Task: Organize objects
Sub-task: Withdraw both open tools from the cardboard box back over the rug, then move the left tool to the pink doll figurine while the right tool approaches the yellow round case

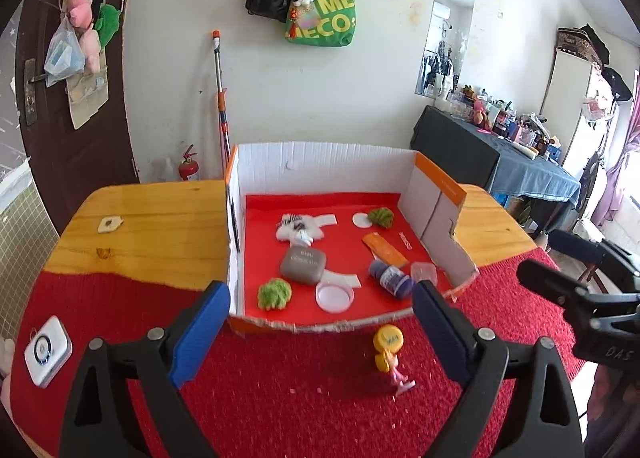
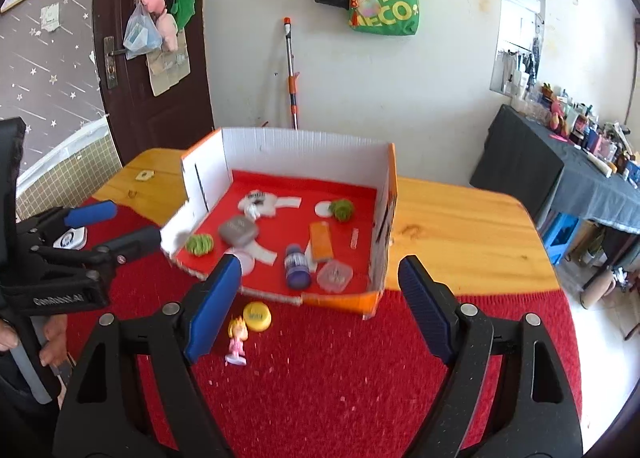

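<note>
A shallow cardboard box [image 1: 320,161] [image 2: 280,141] with a red floor stands on the table. Inside lie a grey case [image 1: 303,264] [image 2: 238,230], a purple bottle [image 1: 390,278] [image 2: 296,264], an orange packet [image 1: 385,248] [image 2: 321,240], two green fuzzy balls, a white plush and clear lids. In front of the box on the red cloth stand a small doll figure [image 1: 390,364] [image 2: 237,340] and a yellow cap [image 1: 388,338] [image 2: 257,315]. My left gripper [image 1: 320,334] [image 2: 110,225] is open and empty above the cloth. My right gripper [image 2: 316,310] [image 1: 560,278] is open and empty.
A white device [image 1: 48,350] lies on the cloth at the far left. A small tag [image 1: 109,224] lies on the bare wooden table [image 1: 152,217]. A cluttered dark table [image 1: 500,153] stands at the right. A mop and a fire extinguisher [image 1: 189,165] lean against the wall.
</note>
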